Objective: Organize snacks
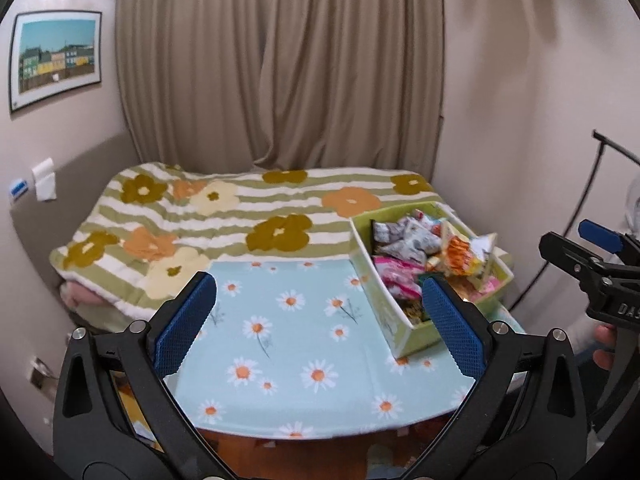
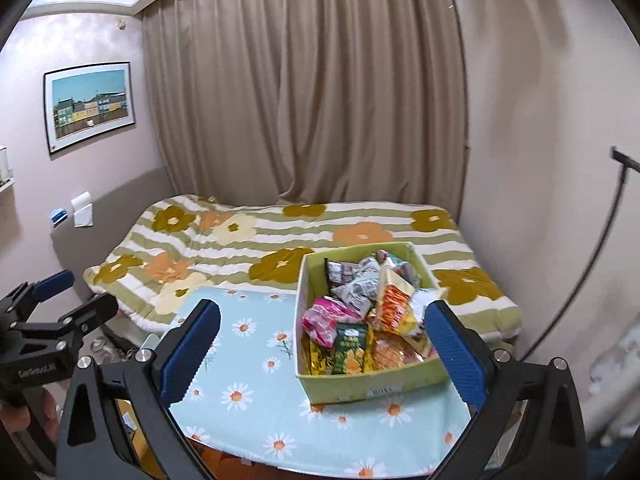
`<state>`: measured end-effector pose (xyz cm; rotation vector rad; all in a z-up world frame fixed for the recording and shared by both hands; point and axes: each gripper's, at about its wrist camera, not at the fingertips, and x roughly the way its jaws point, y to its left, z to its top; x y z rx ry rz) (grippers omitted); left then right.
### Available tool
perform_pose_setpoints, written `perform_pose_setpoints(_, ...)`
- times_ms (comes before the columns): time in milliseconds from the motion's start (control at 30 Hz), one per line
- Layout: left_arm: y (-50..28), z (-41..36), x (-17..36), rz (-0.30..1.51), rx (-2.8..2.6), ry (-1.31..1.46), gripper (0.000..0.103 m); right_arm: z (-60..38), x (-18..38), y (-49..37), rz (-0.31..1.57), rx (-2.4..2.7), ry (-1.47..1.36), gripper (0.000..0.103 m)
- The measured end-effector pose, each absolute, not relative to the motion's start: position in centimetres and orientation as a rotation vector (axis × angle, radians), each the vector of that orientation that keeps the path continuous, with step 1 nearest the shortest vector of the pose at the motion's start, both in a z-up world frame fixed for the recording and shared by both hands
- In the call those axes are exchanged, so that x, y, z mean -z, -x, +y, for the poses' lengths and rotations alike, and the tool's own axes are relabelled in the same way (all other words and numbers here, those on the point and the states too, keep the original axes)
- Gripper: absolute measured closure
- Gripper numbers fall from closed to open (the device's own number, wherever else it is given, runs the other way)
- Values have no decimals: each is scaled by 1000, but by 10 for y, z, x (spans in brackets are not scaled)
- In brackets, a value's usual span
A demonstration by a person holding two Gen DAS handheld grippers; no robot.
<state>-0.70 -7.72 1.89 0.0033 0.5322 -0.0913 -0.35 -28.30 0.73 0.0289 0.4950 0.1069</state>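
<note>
- Snack packets [image 2: 368, 316], a jumble of crinkly foil and plastic pouches in pink, green, orange and silver, are seen heaped inside an open-topped pale green cardboard box [image 2: 360, 386], some poking above its rim.
- In the right wrist view the box is framed between the jaws, nearer the right-hand one; in the left wrist view it is partly hidden behind the right-hand jaw.
- The box is stood on a light blue daisy-print cloth [image 2: 256, 364] over a small table; none of the packets is seen lying on the cloth outside the box.
- The right gripper [image 2: 322, 346] is held with its jaws spread wide and nothing between them; the left gripper [image 1: 320, 322] likewise.
- Whether the packets have been gathered in or are yet to be sorted cannot be judged from this scene.
- Should a packet be taken, a top pouch is best pinched by a sealed edge, since slippery film is likely to slide.
- A striped flower-patterned quilt [image 1: 224, 216] and beige curtains [image 1: 280, 60] are seen beyond the jaws.
</note>
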Motion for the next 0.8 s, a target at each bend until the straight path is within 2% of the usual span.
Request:
perform_pose_setpoints(267,46,-61,-16,502,92,18,1,-273,-3,38,469,-32,-20,1)
perform_pose_setpoints(800,60,-62,-24,464,100,-7,1,-268,-3,51,455,-26,-30,1)
